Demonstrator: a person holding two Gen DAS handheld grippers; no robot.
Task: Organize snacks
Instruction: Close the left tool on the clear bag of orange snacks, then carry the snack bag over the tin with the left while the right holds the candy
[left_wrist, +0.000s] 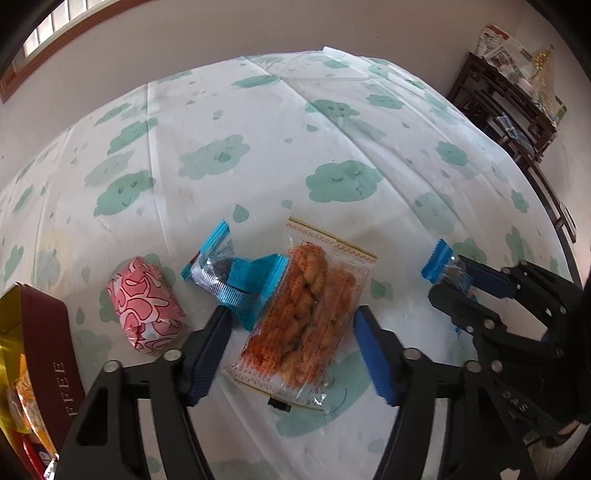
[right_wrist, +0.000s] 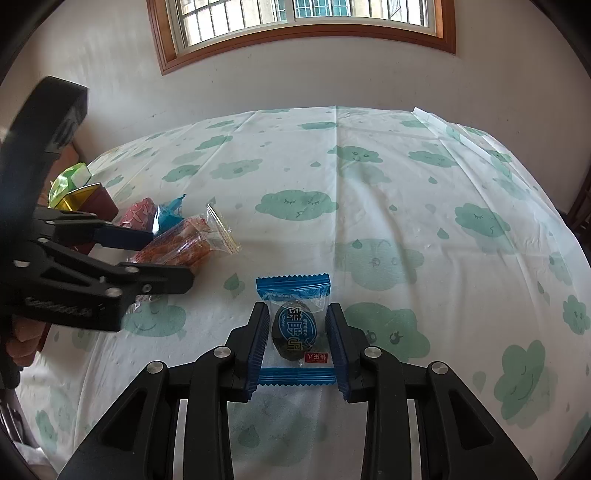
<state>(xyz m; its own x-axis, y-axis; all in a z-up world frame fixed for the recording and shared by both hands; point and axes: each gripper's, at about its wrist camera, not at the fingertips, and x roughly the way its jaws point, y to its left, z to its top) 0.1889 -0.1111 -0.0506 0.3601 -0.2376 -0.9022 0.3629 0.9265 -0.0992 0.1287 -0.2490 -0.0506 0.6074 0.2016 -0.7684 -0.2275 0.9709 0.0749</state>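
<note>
the right gripper (right_wrist: 297, 345) has its fingers squeezed on a blue snack packet (right_wrist: 294, 325), low over the tabletop (right_wrist: 406, 177). the left gripper (left_wrist: 291, 350) has fingers wide apart around an orange snack bag (left_wrist: 306, 314). a pink snack (left_wrist: 147, 302) and another blue packet (left_wrist: 236, 280) wait. the red box (left_wrist: 48, 332) on the left holds a few, so most is left.

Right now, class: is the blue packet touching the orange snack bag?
Touching: the left wrist view shows the blue packet overlapping the orange snack bag's edge.
</note>
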